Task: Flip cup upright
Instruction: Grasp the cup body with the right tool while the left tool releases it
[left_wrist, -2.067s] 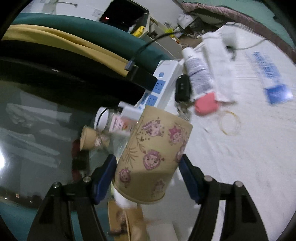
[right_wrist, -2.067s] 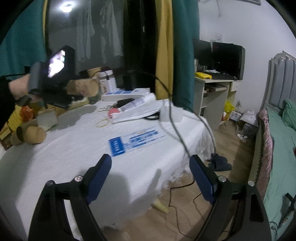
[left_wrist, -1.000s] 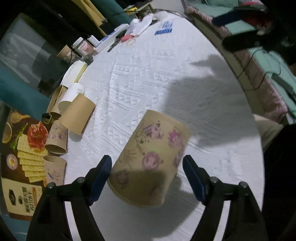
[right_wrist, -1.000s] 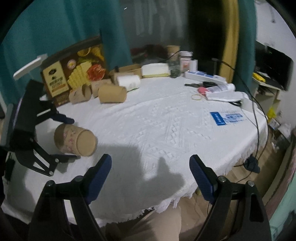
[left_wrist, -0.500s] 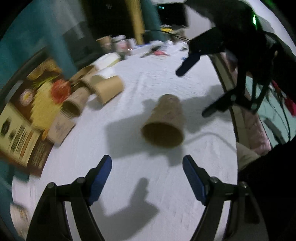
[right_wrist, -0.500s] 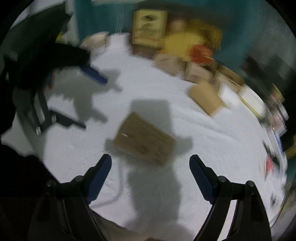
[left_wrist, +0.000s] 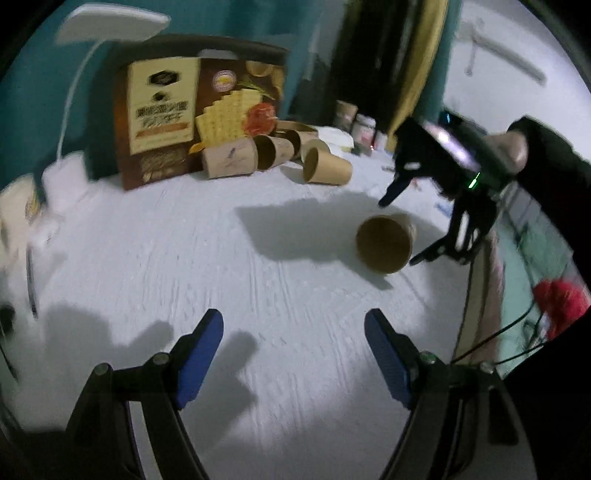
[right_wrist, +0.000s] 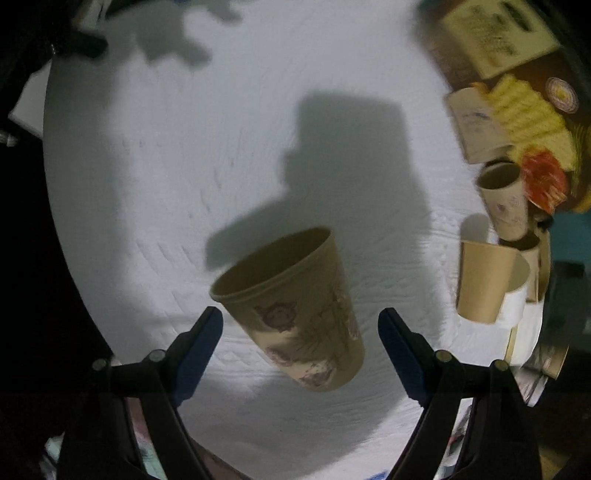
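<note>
A tan paper cup with pink flower prints (left_wrist: 386, 243) lies on its side on the white tablecloth (left_wrist: 207, 258), its open mouth facing my left gripper. In the right wrist view the cup (right_wrist: 295, 310) lies between the spread blue fingers without touching them. My right gripper (right_wrist: 300, 325) is open around it, seen from the left wrist view (left_wrist: 406, 225) hovering just over the cup. My left gripper (left_wrist: 293, 334) is open and empty, well back from the cup.
Several other paper cups (left_wrist: 325, 168) lie on their sides at the back of the table, in front of a brown cracker box (left_wrist: 192, 107). A white lamp (left_wrist: 110, 26) stands at the left. Jars (left_wrist: 364, 127) stand further back. The table's edge is at the right (left_wrist: 480, 332).
My left gripper has let go of the cup, laid on its side, and pulled back. My right gripper has swung over and come down around the cup.
</note>
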